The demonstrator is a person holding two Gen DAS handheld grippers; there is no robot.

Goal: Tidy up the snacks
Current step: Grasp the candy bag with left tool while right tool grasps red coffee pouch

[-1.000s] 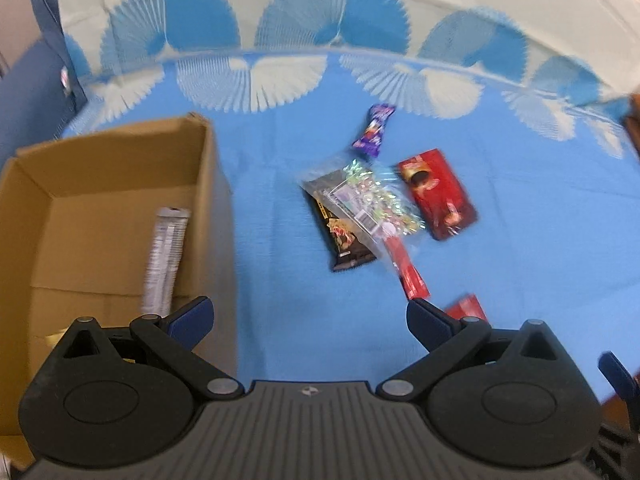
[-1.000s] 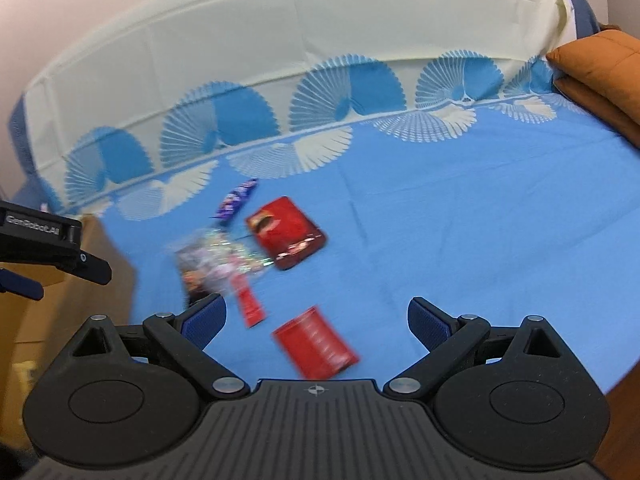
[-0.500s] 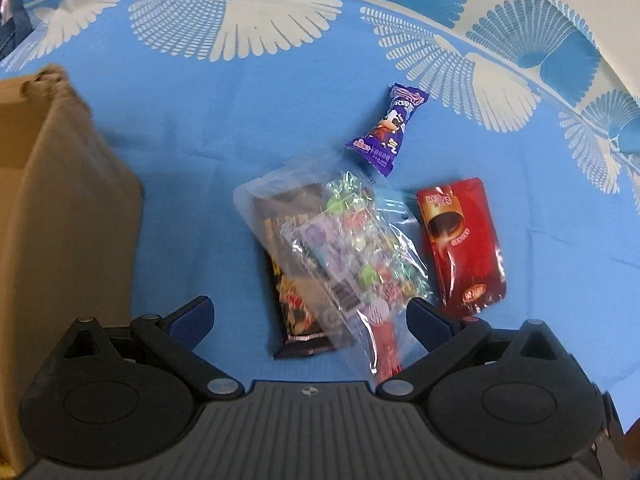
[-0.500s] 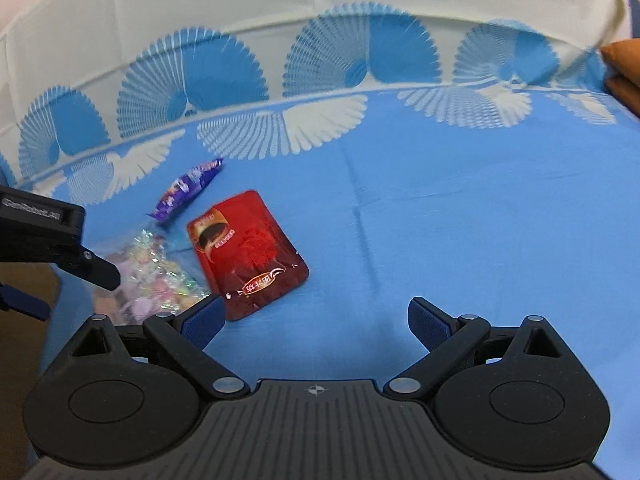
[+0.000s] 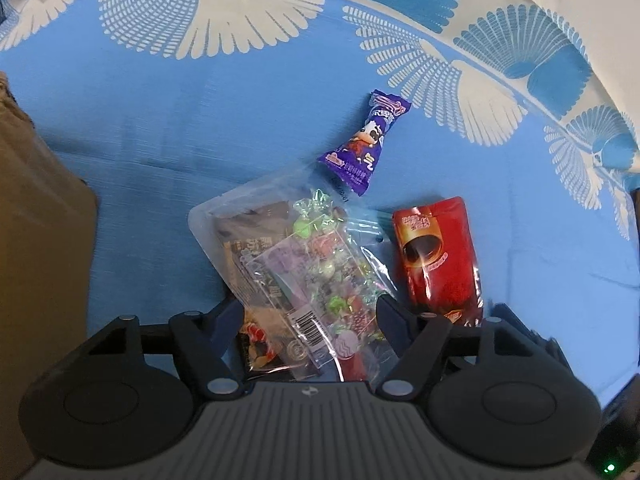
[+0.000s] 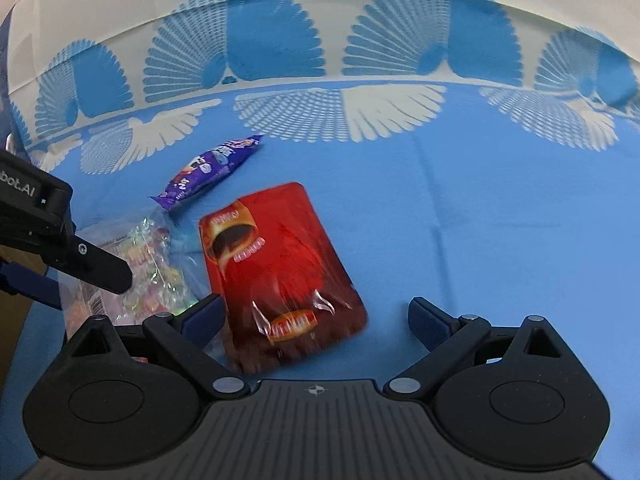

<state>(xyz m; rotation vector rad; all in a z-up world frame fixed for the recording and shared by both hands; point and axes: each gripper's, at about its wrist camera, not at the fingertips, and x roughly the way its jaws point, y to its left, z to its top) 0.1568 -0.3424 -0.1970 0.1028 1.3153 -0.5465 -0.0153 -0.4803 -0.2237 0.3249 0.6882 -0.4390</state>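
Observation:
A clear bag of coloured candies (image 5: 316, 264) lies on a dark snack pack (image 5: 256, 344) on the blue cloth. My left gripper (image 5: 310, 316) is open, its fingers on either side of the bag's near end. A red pouch (image 5: 438, 260) lies to the right and a purple candy wrapper (image 5: 360, 148) beyond. In the right wrist view my right gripper (image 6: 316, 314) is open just above the red pouch (image 6: 276, 264), with the candy bag (image 6: 156, 264) and purple wrapper (image 6: 208, 170) to its left. The left gripper (image 6: 80, 260) shows there over the bag.
A cardboard box (image 5: 36, 264) stands at the left edge of the left wrist view. The blue bedcloth (image 6: 480, 208) with white and blue fan patterns spreads to the right and back.
Both grippers have moved forward and down toward the snacks. The left now straddles the candy bag and its jaws have narrowed; the right is now over the red pouch. The box has slid out left.

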